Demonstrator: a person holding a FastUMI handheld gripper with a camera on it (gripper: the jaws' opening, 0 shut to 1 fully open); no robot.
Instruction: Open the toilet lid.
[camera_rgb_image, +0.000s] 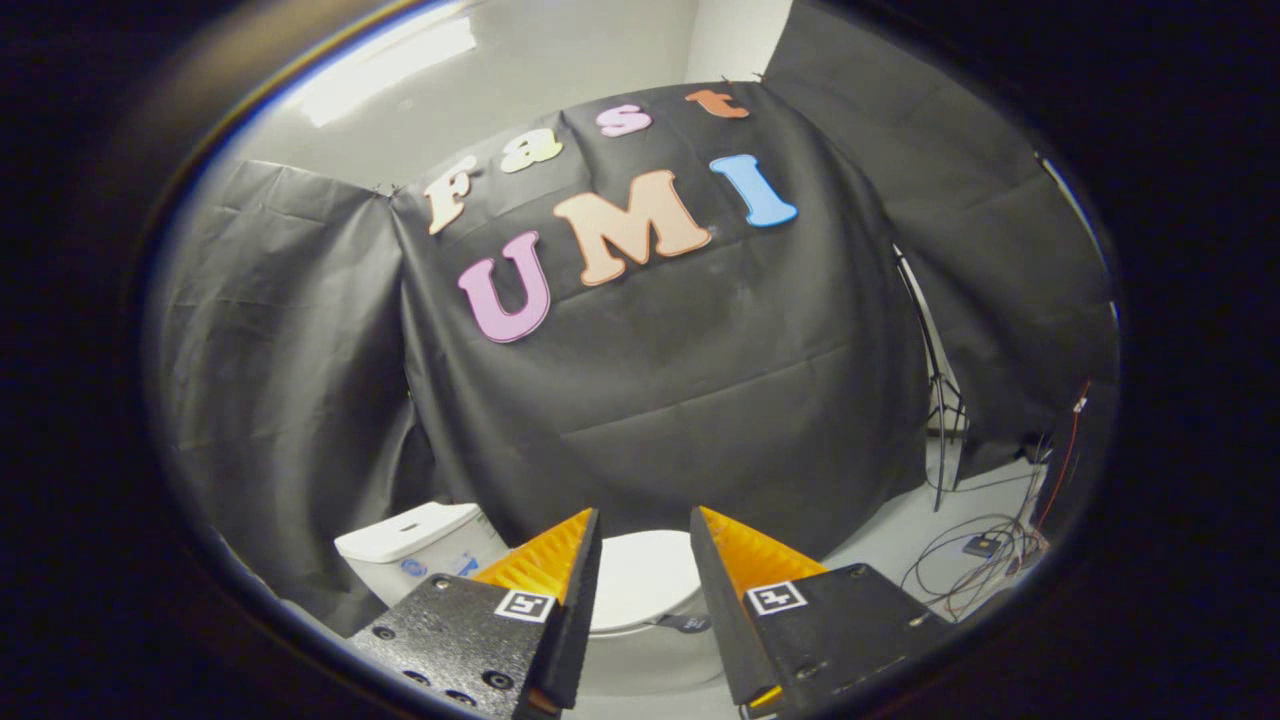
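The gripper (645, 545) is released: its two fingers stand apart with a clear gap between them and press on nothing. Each finger is wedge-shaped, tapering to a narrow tip, and its inner face carries a ridged, sawtooth pad. Each finger is mounted on a flat, matte plate with a fine grainy texture and several round screw holes. A small square marker (525, 604) sits on the left plate, and a matching one is fixed to the right plate.

The toilet lid (645, 580) lies beyond the fingertips, seen through the gap between them. It is a smooth, glossy white, rounded surface, lying flat and closed over the bowl. The fingers are apart from it and do not touch it. The white toilet tank (420, 545) stands beyond the left finger, a rectangular box with rounded corners and a flat cover; small blue marks on its front are too small to make out.

Behind the toilet hangs the booth wall (700, 400), a matte black cloth with creases and fold lines. Beyond the right finger, loose thin cables (975, 560) lie coiled on the pale, smooth floor (890, 530), near the thin legs of a stand (940, 420).
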